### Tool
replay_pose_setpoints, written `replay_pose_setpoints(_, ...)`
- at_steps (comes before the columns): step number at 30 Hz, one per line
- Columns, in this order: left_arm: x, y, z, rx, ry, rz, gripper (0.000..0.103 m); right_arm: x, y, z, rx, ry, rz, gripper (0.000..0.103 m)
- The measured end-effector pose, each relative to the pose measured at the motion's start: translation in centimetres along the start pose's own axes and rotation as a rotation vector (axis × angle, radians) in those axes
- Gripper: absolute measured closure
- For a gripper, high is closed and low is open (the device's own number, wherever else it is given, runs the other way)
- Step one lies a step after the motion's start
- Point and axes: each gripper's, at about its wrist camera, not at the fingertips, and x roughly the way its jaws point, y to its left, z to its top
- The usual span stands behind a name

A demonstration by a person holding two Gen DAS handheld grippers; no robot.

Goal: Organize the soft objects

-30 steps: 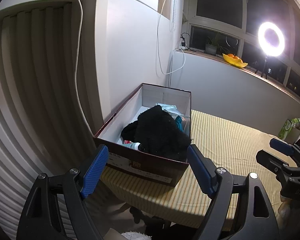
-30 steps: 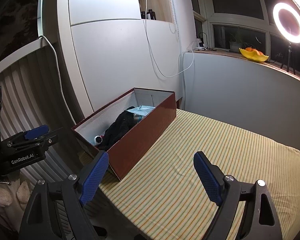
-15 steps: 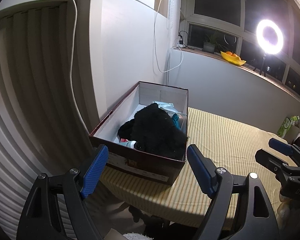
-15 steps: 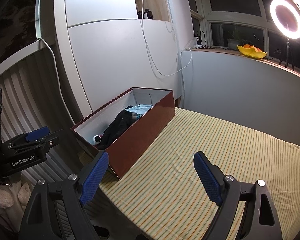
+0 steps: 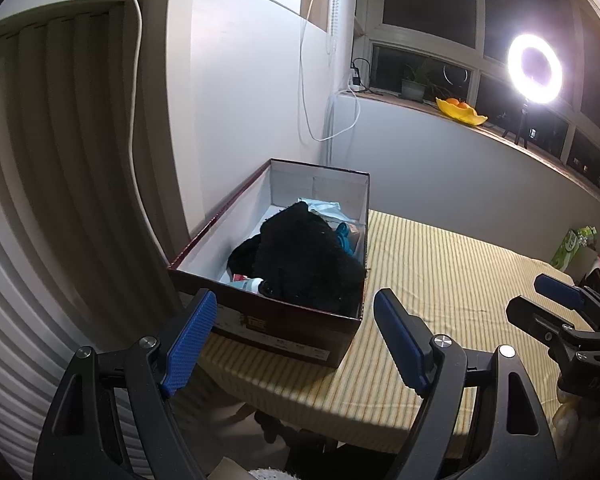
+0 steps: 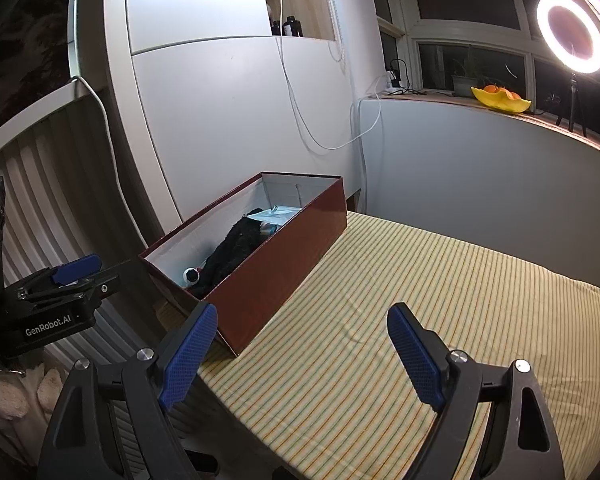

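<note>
Black fleece bundle (image 5: 304,260) is looking soft and light; we are aiming both empty, wide-apart grippers (image 5: 292,340) (image 6: 300,356) at 12 o'clock, its crown.

Soft items (image 5: 304,264) in box (image 5: 284,322), table's (image 5: 440,280) left corner.

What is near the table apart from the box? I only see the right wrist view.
Observer: A green-and-white pack stands by the far right edge of the table; I cannot tell whether it rests on it.
Operator: Anything on the near end of the box?
Observer: Yes, the box has a printed label strip along that end.
Operator: Are the left tongs holding anything?
Observer: No, the left tongs are open and empty, just short of the box's near end.
</note>
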Motion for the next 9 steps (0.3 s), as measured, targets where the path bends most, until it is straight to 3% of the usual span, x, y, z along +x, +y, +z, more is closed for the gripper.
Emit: replay_pose_setpoints(9, 0.35, -0.53, -0.36, 0.001, 0.012, -0.005, 0.022, 0.12, -0.12, -0.23, 0.005, 0.007, -0.005, 0.019)
